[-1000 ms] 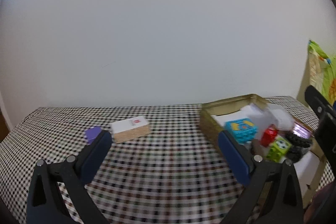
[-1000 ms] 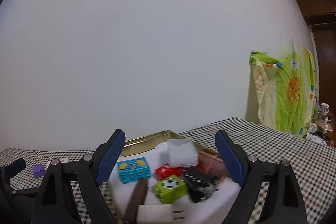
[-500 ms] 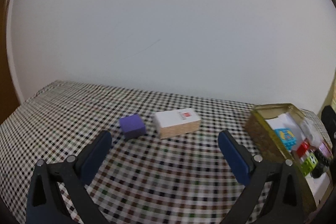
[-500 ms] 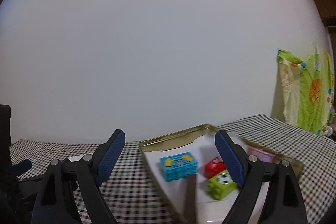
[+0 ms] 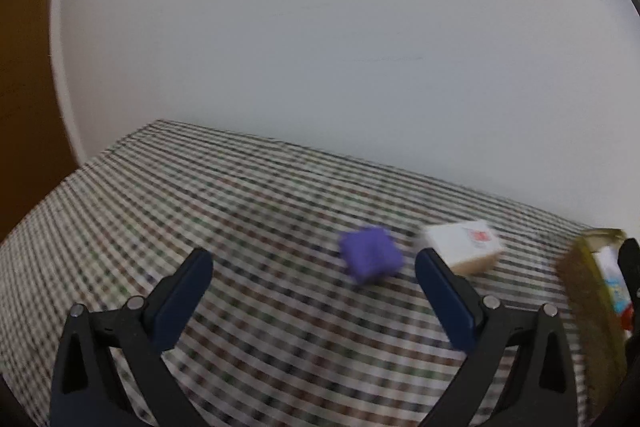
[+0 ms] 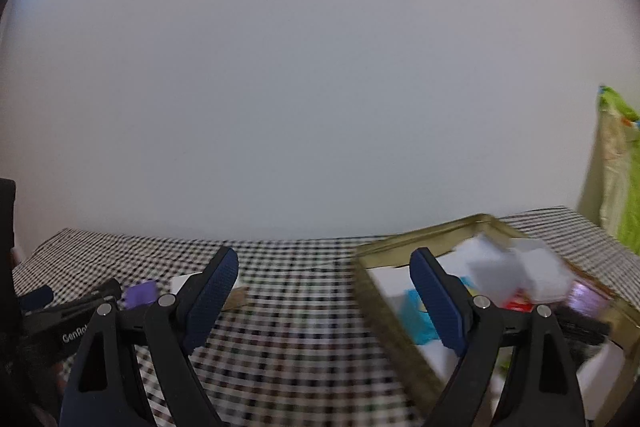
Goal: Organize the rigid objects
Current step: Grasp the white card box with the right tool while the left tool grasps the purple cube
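On checked cloth [image 5: 240, 211], one purple block [image 5: 370, 259], one white box [image 5: 464, 247], one gold tin [image 6: 400, 311], both grippers, left gripper [image 5: 314, 291], right gripper [image 6: 324, 287], spread wide, empty

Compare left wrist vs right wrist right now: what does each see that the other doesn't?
Left wrist only: a brown wooden panel at the far left edge.

Right wrist only: the green patterned cloth hanging at right, and the tin's blurred contents, including a white box and a red block.

Both: the checkered tablecloth, purple block, white and tan box, gold tin, white wall. Left gripper and right gripper are open and empty.
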